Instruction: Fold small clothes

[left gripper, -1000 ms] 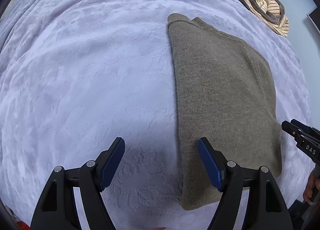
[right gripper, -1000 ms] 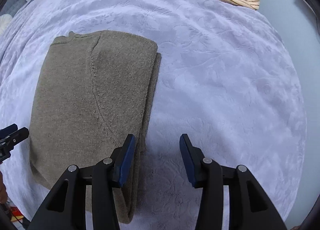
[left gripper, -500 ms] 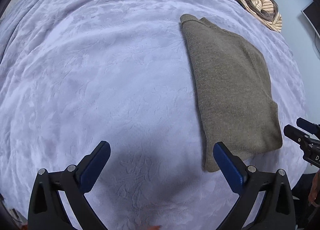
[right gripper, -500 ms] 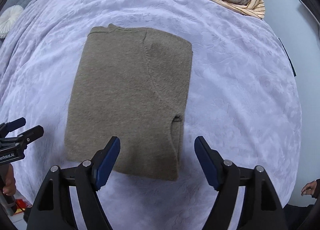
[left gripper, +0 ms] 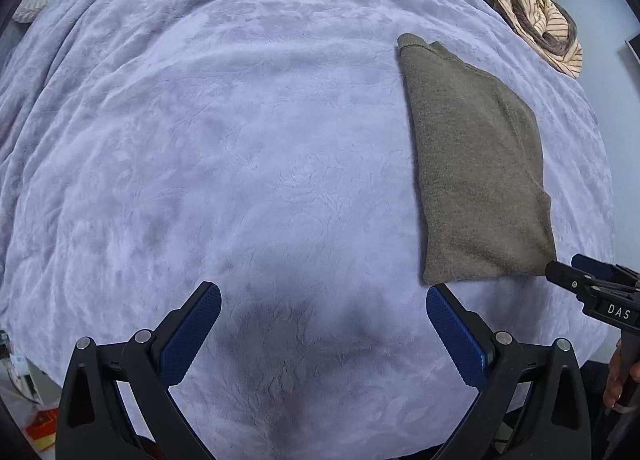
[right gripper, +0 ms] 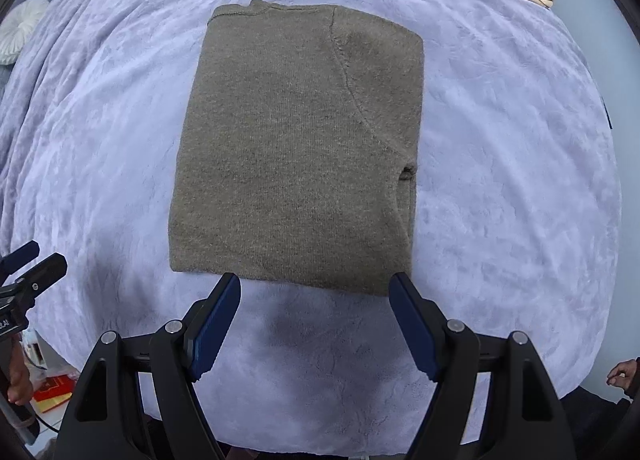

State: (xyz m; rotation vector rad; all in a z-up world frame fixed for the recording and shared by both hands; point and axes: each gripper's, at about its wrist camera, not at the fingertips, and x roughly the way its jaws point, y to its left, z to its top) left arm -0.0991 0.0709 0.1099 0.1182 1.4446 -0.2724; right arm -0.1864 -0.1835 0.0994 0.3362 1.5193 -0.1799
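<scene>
While both jaws gape, folded sweater (right gripper: 296,148) flat on bedspread (left gripper: 200,164), right gripper (left gripper: 560,274) lettered "DAS".

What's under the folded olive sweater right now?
The olive sweater lies flat on the lavender blanket, which shows all around it. Anything directly beneath is covered.

A bed covered by a pale lavender plush blanket (left gripper: 248,164) with an embossed leafy pattern fills most of both views. A round white pleated cushion (right gripper: 18,34) lies at its far left, and beyond the far right edge runs a pale blue-grey floor (left gripper: 618,4) in even, soft light.
</scene>
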